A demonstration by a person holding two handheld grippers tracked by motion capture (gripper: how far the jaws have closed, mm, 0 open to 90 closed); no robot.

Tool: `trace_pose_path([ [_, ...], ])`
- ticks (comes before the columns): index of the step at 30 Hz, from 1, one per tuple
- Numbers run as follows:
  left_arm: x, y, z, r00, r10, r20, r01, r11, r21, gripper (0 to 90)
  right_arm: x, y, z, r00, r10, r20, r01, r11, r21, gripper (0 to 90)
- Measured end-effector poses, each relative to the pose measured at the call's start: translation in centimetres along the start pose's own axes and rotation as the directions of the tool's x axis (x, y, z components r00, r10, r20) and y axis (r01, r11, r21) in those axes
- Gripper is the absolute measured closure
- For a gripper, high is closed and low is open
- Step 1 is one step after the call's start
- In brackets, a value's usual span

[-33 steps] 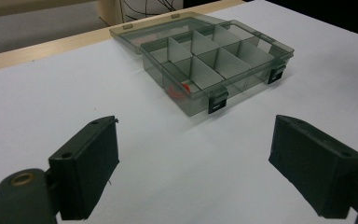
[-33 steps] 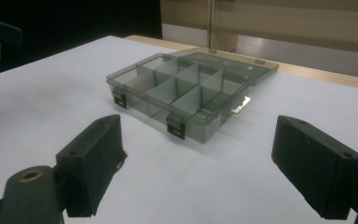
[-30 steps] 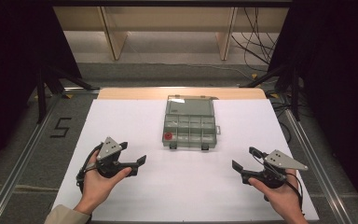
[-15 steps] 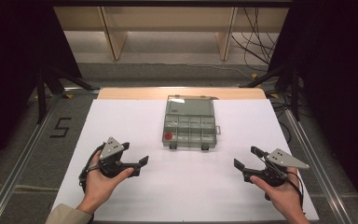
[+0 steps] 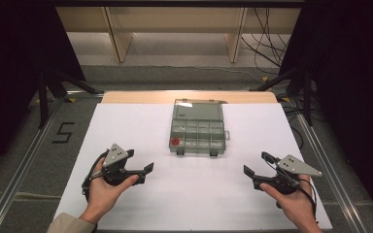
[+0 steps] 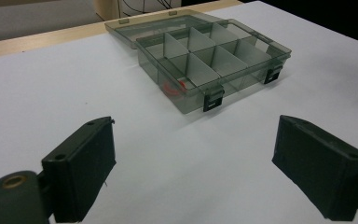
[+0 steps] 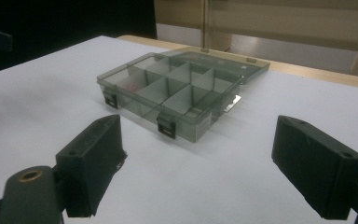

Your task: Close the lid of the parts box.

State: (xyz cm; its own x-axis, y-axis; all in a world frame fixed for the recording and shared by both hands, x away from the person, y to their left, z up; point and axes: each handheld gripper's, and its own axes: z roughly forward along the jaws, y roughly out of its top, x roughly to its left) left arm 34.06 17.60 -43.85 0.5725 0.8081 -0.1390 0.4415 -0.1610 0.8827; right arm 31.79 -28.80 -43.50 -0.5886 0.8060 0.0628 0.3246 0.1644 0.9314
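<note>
At the middle of the white table (image 5: 126,126), toward its far side, sits a smoky clear compartment box (image 5: 197,130) with its lid laid back flat and two black latches facing the person; a red item (image 5: 175,141) lies in its near-left cell. Near the front edge, the left gripper (image 5: 141,167) and right gripper (image 5: 255,170) hover well apart from it, jaws spread wide and empty. Nothing seems begun, so the next move likely calls for bringing one gripper forward to the box.
</note>
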Motion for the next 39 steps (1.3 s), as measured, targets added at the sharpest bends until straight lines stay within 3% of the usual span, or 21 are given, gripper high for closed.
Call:
trace_pose_path([
  [3,0.0,0.1,-0.1,0.9998,0.017,0.000,-0.017,0.9998,0.002,12.2,0.1,0.0,0.2,1.0000,0.004,0.009,-0.004,1.000,-0.011,17.0],
  [11,-0.2,-0.1,0.1,1.0000,0.005,0.003,-0.005,0.9999,0.009,12.6,-0.1,0.1,0.0,0.9997,-0.005,0.023,0.004,1.000,0.013,17.3],
  [12,-0.2,-0.1,0.1,1.0000,0.006,0.003,-0.006,0.9999,0.011,12.6,-0.1,0.1,0.2,0.9998,-0.003,0.022,0.004,1.000,-0.012,17.4],
  [15,-0.2,-0.1,0.2,0.9998,0.020,0.005,-0.020,0.9996,0.020,13.1,-0.1,0.3,0.4,1.0000,0.002,0.009,-0.001,1.000,-0.022,17.8],
  [21,0.1,-0.2,0.3,0.9999,-0.002,0.011,0.002,0.9997,0.025,13.7,-0.2,0.8,0.8,0.9996,0.004,0.027,-0.004,1.000,-0.011,18.4],
  [26,0.0,-0.3,0.4,0.9998,-0.001,0.020,0.001,0.9995,0.031,14.2,-0.5,1.3,1.8,0.9996,0.016,0.022,-0.016,1.000,-0.017,19.3],
  [27,-0.1,-0.3,0.4,0.9998,-0.008,0.018,0.007,0.9995,0.029,14.2,-0.5,1.5,2.0,0.9992,0.037,0.011,-0.037,0.999,-0.009,19.5],
  [35,-0.1,-0.3,0.4,0.9998,-0.006,0.017,0.006,0.9994,0.035,14.6,-1.1,3.2,4.3,0.9991,0.031,0.030,-0.032,0.999,0.009,21.4],
  [36,0.0,-0.3,0.4,0.9998,0.008,0.018,-0.008,0.9993,0.036,14.6,-1.2,3.5,4.5,0.9991,0.026,0.034,-0.026,1.000,0.012,21.6],
  [39,-0.1,-0.3,0.4,0.9998,-0.006,0.017,0.006,0.9993,0.037,14.6,-1.5,4.3,5.4,0.9988,0.022,0.044,-0.023,0.999,0.023,22.9],
])
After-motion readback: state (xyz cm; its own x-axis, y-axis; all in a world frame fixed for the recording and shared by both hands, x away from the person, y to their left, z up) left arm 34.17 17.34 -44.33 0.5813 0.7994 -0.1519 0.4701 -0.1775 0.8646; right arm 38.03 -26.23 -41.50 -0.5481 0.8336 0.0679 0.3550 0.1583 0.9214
